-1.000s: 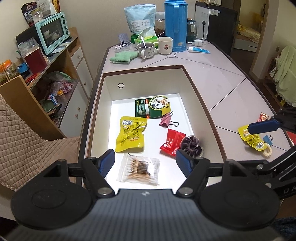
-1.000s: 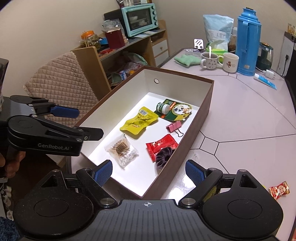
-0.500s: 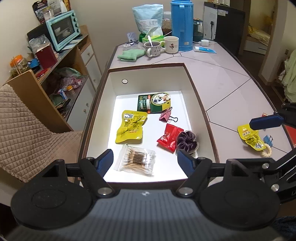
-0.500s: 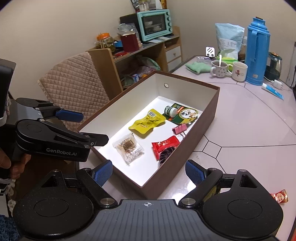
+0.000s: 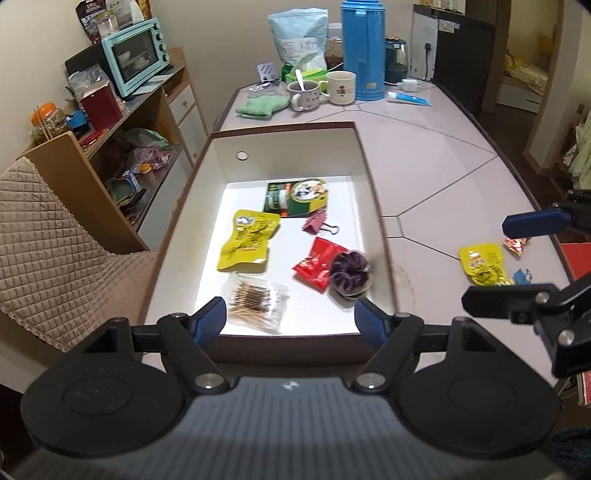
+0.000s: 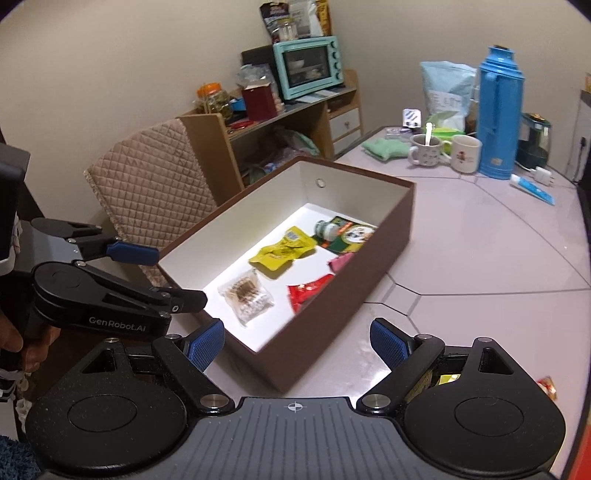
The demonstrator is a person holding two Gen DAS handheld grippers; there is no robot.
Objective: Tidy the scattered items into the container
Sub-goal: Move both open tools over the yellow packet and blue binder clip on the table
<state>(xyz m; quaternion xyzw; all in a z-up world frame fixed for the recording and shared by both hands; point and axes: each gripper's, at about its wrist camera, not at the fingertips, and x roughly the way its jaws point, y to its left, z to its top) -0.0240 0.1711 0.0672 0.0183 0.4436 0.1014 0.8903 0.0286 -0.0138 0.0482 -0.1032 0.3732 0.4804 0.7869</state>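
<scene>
The brown box with a white inside (image 5: pixel 373 206) (image 6: pixel 391 225) holds a yellow pouch (image 5: pixel 247 240), a green packet (image 5: pixel 297 194), a pink binder clip (image 5: pixel 317 225), a red sachet (image 5: pixel 317 262), a purple scrunchie (image 5: pixel 349 273) and a bag of cotton swabs (image 5: pixel 256 302). On the table to its right lie a yellow pouch (image 5: pixel 482 264), a small red sachet (image 5: pixel 515 245) (image 6: pixel 546 386) and a small blue item (image 5: pixel 522 275). My left gripper (image 5: pixel 291 321) is open and empty above the box's near edge. My right gripper (image 6: pixel 297 341) (image 5: pixel 517 258) is open and empty by the box's near corner, above the loose items.
At the table's far end stand a blue thermos (image 5: pixel 360 48), two mugs (image 5: pixel 321 94), a green cloth (image 5: pixel 262 105), a pale blue bag (image 5: pixel 297 35) and a tube (image 5: pixel 408 99). A padded chair (image 5: pixel 55 236) and shelves with a teal oven (image 5: pixel 135 55) are at the left.
Both grippers have drawn back and up from the box, so more of the table and room shows. Both stay open and empty. The items have not moved.
</scene>
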